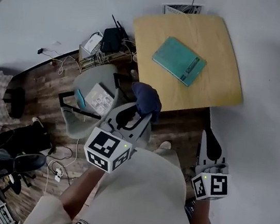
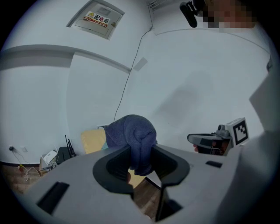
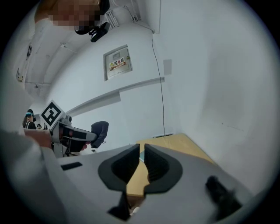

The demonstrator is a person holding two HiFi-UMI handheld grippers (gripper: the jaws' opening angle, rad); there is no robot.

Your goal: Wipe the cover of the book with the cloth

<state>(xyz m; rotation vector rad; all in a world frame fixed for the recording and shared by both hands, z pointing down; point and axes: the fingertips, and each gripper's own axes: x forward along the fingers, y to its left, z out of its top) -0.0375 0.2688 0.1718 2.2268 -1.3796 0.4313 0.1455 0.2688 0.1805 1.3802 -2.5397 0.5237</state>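
A teal book [image 1: 180, 60] lies flat on the small wooden table [image 1: 222, 84], apart from both grippers. My left gripper [image 1: 140, 115] is shut on a dark blue cloth [image 1: 146, 99], bunched above its jaws just short of the table's near edge. In the left gripper view the cloth [image 2: 133, 139] fills the gap between the jaws. My right gripper [image 1: 210, 141] hangs lower right, beside the table's near right corner, jaws shut with nothing between them. In the right gripper view a sliver of the book [image 3: 140, 155] shows past the jaws, and the cloth [image 3: 101, 131] is seen at the left.
A grey chair [image 1: 92, 99] with papers on it stands left of the table. A router [image 1: 111, 39] and cables lie on the wood floor by the wall. White walls close in behind and right of the table. Office chairs and clutter [image 1: 3, 156] fill the lower left.
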